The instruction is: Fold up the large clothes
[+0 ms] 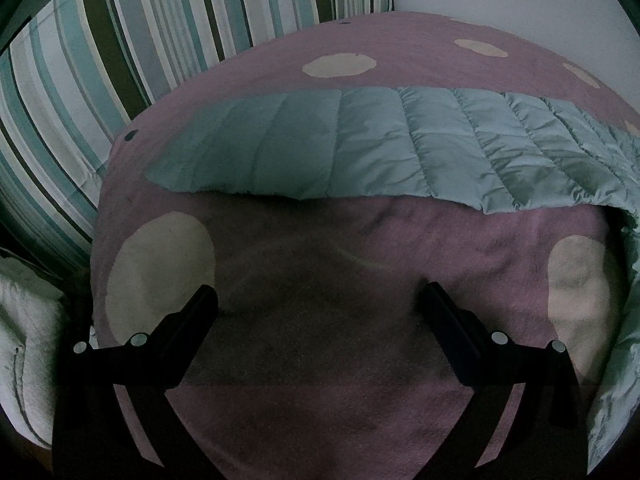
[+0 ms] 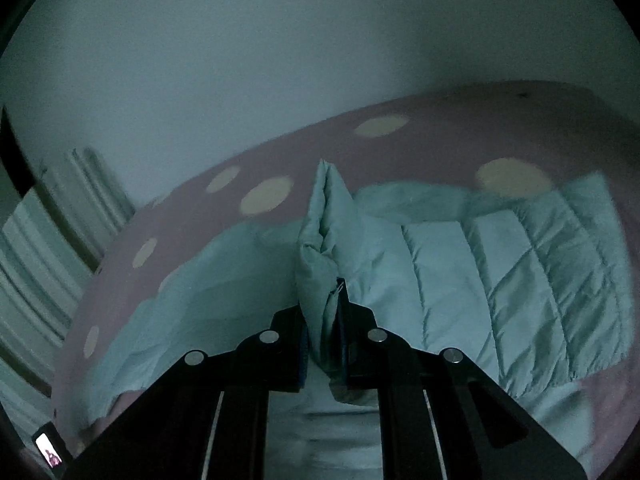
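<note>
- Scene: a pale teal quilted jacket [image 1: 400,148] lies on a pink blanket [image 1: 320,340] with cream dots, spread over a bed. A striped pillow [image 1: 120,48] stands at the head, against a plain wall [image 2: 280,60].
- Our left gripper [image 1: 318,304] hangs over bare blanket, fingers wide apart, nothing between them. In the left wrist view one long quilted panel, probably a sleeve, runs flat across the blanket beyond the fingertips, well apart from them. More teal fabric bunches at the right edge of that view.
- Our right gripper [image 2: 324,320] is clamped on a fold of the jacket [image 2: 460,264]; a pinched ridge of fabric rises from between the closed fingers and stands up ahead of them. The picture is smeared, which we read as the hand being in motion.
- In the right wrist view the quilted body lies mostly flat to the right of the tongs, while a smoother stretch, perhaps lining, spreads to their left.
- Progress, as we judge it: early to middle. The garment is laid out and one edge is lifted for a fold, but no neat stacked shape shows yet.
- Left to do: lay the held edge across the body, bring in the outstretched panel, then fold the length down and flatten it.
- A small lit phone screen [image 2: 50,456] sits at the lower left corner.
</note>
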